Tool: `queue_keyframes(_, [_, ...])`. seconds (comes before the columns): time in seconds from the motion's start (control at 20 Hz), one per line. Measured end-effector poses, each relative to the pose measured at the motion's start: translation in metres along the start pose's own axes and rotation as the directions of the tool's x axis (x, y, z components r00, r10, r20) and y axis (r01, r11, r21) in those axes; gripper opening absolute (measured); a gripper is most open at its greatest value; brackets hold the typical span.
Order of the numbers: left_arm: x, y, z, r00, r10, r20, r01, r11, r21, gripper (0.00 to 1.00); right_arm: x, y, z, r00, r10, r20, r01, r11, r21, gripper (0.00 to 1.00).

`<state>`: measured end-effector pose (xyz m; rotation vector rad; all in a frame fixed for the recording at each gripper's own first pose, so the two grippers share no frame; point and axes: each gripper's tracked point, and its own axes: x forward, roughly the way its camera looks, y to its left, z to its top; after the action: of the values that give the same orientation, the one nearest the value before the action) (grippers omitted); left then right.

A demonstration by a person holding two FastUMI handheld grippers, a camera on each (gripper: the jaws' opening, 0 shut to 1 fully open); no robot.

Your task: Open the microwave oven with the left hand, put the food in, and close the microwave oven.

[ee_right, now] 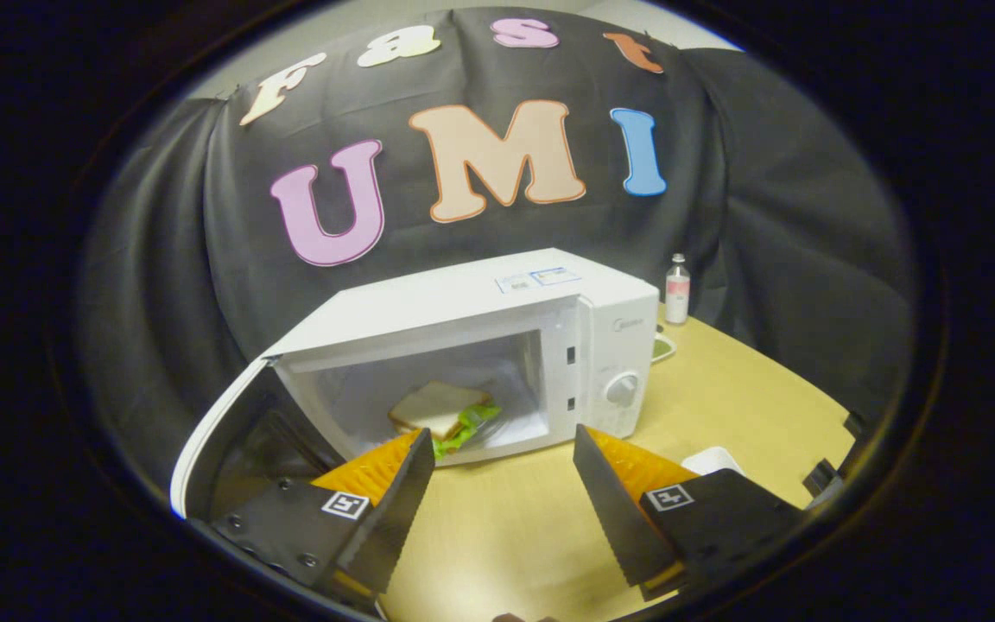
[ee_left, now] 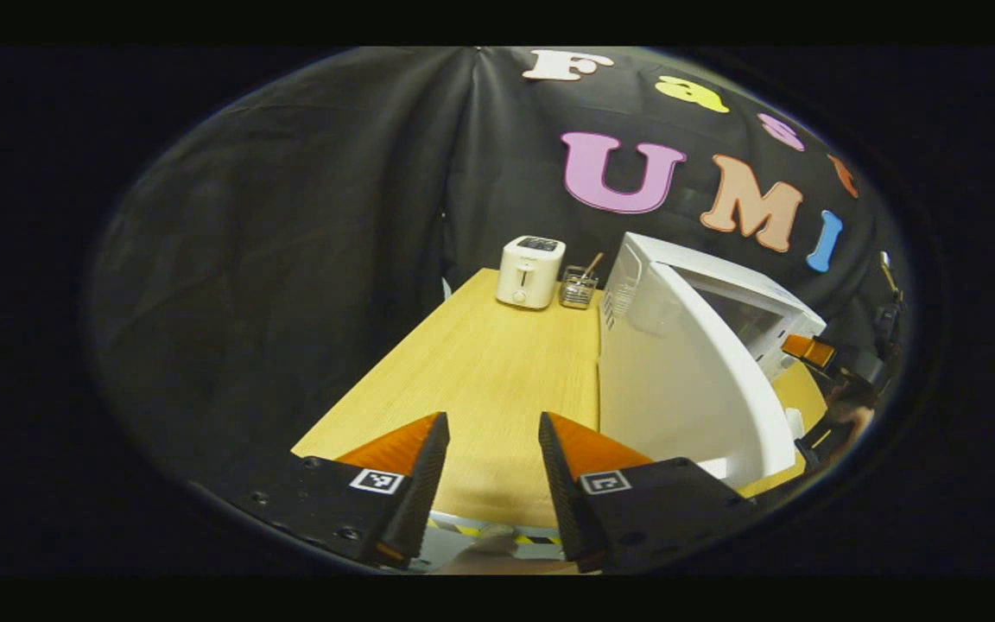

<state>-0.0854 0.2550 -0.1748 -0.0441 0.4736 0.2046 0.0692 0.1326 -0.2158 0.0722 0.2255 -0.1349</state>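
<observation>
Microwave oven (ee_right: pixel 497 345) stands on the wooden table (ee_right: pixel 722 389), door (ee_right: pixel 212 432) swung wide open on its left hinge. Sandwich (ee_right: pixel 441 410), white bread with green filling at the edge, lies inside the cavity on the floor of the oven, toward its front left. Right gripper (ee_right: pixel 502 484) is just in front of the oven opening, jaws spread apart, nothing between them. Control knob (ee_right: pixel 623 389) on the oven's right panel. Small bottle (ee_right: pixel 677 289) behind the oven's right rear corner. In the left gripper view: left gripper (ee_left: pixel 493 471) sits beside the outer face of the open door (ee_left: pixel 696 380), jaws parted, holding nothing, not touching the door. White toaster (ee_left: pixel 530 272) and a wire holder (ee_left: pixel 578 289) with sticks stand behind the oven's left side, near the table's far edge.
</observation>
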Motion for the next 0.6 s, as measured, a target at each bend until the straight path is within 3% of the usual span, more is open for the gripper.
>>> queue_keyframes(0.1, [0.000, -0.004, 0.000, 1.000, -0.026, 0.001, 0.026, 1.000, 0.016, 0.49, -0.022, -0.003, -0.002, 1.000, -0.015, 0.010, 0.015, 1.000, 0.006, 1.00])
queue_keyframes(0.15, [0.002, -0.009, -0.002, 0.999, -0.047, -0.007, 0.047, 0.999, 0.022, 0.52, -0.032, -0.004, -0.004, 1.000, -0.019, 0.013, 0.019, 1.000, 0.011, 1.00])
queue_keyframes(0.3, [0.004, -0.021, -0.009, 0.994, -0.100, -0.041, 0.102, 0.993, 0.056, 0.30, -0.050, -0.007, -0.014, 1.000, -0.022, 0.001, 0.022, 1.000, 0.003, 1.00])
queue_keyframes(0.35, [0.004, -0.024, -0.009, 0.993, -0.110, -0.043, 0.113, 0.991, 0.068, 0.28, -0.057, -0.008, -0.016, 1.000, -0.024, -0.002, 0.024, 1.000, -0.008, 1.00])
queue_keyframes(0.4, [0.005, -0.024, -0.009, 0.992, -0.117, -0.044, 0.120, 0.990, 0.080, 0.10, -0.064, -0.010, -0.017, 1.000, -0.027, -0.003, 0.027, 0.999, -0.018, 1.00])
queue_keyframes(0.45, [0.005, -0.026, -0.010, 0.991, -0.122, -0.048, 0.126, 0.988, 0.089, 0.16, -0.069, -0.011, -0.019, 1.000, -0.030, -0.004, 0.030, 0.999, -0.023, 1.00])
queue_keyframes(0.5, [0.004, -0.026, -0.012, 0.991, -0.123, -0.054, 0.128, 0.987, 0.098, 0.05, -0.074, -0.012, -0.021, 1.000, -0.030, -0.008, 0.030, 0.999, -0.021, 1.00])
queue_keyframes(0.55, [0.003, -0.028, -0.013, 0.990, -0.129, -0.058, 0.134, 0.985, 0.104, 0.00, -0.079, -0.012, -0.023, 0.999, -0.032, -0.013, 0.032, 0.999, -0.020, 1.00])
queue_keyframes(0.6, [0.003, -0.030, -0.014, 0.989, -0.137, -0.063, 0.143, 0.984, 0.110, 0.01, -0.083, -0.012, -0.025, 0.999, -0.034, -0.018, 0.034, 0.999, -0.018, 1.00])
